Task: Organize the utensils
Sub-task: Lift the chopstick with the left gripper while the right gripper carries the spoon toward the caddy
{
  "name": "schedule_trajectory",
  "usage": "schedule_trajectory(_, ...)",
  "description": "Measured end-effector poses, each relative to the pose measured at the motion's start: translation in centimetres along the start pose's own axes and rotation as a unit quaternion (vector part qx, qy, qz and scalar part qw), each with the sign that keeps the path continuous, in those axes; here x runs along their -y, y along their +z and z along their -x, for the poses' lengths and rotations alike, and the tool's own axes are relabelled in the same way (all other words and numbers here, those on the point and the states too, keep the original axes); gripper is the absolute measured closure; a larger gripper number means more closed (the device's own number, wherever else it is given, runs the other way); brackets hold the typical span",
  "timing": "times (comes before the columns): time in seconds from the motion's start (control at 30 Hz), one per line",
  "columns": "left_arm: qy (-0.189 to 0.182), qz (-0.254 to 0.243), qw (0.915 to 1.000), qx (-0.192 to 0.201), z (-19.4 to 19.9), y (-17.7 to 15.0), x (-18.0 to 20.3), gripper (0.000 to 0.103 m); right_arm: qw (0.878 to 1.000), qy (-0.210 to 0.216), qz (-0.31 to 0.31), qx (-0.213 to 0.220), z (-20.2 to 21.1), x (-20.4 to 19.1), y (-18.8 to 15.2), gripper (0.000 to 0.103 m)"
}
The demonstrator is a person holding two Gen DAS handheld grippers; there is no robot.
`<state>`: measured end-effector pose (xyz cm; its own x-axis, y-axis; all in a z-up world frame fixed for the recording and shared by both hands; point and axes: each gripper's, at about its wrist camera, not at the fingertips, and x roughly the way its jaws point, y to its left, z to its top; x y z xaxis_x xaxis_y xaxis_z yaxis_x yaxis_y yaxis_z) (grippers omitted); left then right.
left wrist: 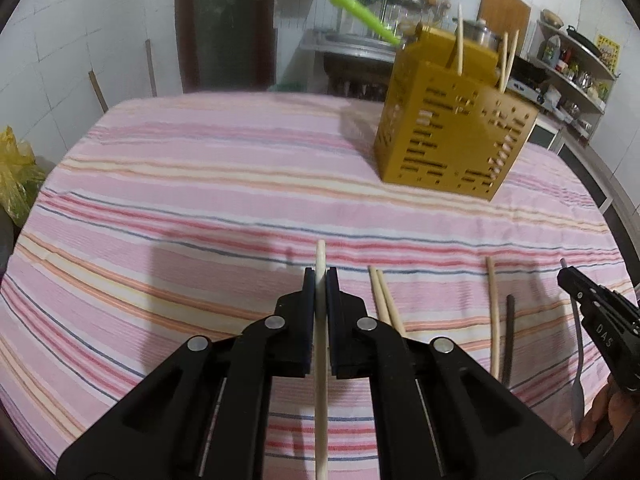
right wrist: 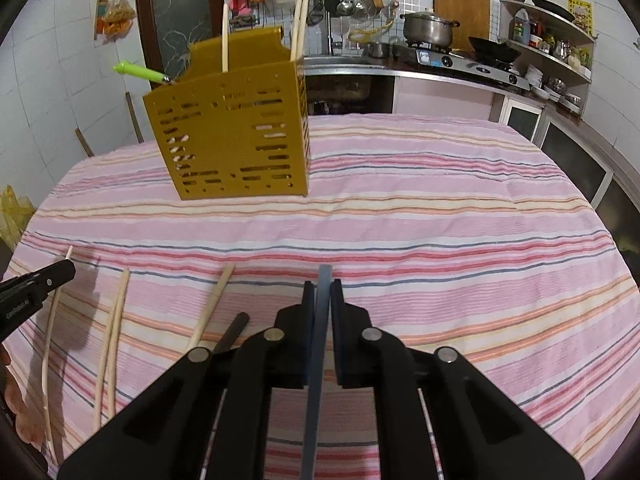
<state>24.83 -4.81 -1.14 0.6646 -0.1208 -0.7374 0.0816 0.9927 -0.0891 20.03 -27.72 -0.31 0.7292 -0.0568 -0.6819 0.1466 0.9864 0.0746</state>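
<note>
My left gripper [left wrist: 320,276] is shut on a pale chopstick [left wrist: 321,380], held above the striped tablecloth. My right gripper [right wrist: 322,286] is shut on a grey-blue utensil handle [right wrist: 316,364]; in the left wrist view it shows at the right edge [left wrist: 576,284] with a fork [left wrist: 578,372] hanging from it. A yellow perforated utensil holder [left wrist: 448,140] [right wrist: 236,140] stands farther back on the table, with three chopsticks and a green-handled utensil [right wrist: 140,72] in it. Loose chopsticks [left wrist: 386,304] [right wrist: 112,340] and a dark stick [left wrist: 509,340] [right wrist: 232,334] lie on the cloth between the grippers.
The table [right wrist: 440,208] has a pink striped cloth. Behind it are a sink, a stove with a pot [right wrist: 428,28], hanging ladles and shelves with dishes. A yellow bag [left wrist: 16,176] sits off the table's left edge.
</note>
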Motion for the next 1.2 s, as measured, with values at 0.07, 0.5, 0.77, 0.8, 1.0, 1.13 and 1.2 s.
schedule_trajectory(0.07,-0.002,-0.001,0.9999,0.014,1.0,0.2,-0.1,0.099,1.000,0.003,-0.005,0.011,0.5,0.0,0.2,0.094)
schedule_trajectory(0.5,-0.013,0.005,0.9987,0.050,3.6,0.8,-0.4,0.099,0.999,0.006,0.003,0.048,2.7,-0.8,1.1,0.094)
schedule_trajectory(0.77,-0.021,0.006,0.9976,0.066,4.5,1.3,-0.7,0.099,0.998,0.012,-0.003,0.062,3.7,-0.8,1.5,0.094)
schedule_trajectory(0.8,-0.021,0.005,0.9974,0.070,4.7,1.3,-0.7,0.099,0.998,0.012,-0.003,0.062,3.8,-0.8,1.5,0.094)
schedule_trajectory(1.0,-0.025,0.000,0.9966,0.079,5.4,1.2,-0.3,0.099,0.998,0.014,-0.003,0.060,3.8,-0.7,1.6,0.094)
schedule_trajectory(1.13,-0.029,-0.003,0.9961,0.083,5.8,1.3,-0.1,0.099,0.998,0.018,-0.007,0.062,4.1,-0.5,1.6,0.094)
schedule_trajectory(1.2,-0.032,-0.002,0.9958,0.086,6.1,1.4,-0.1,0.099,0.998,0.020,-0.007,0.062,4.2,-0.6,1.7,0.094)
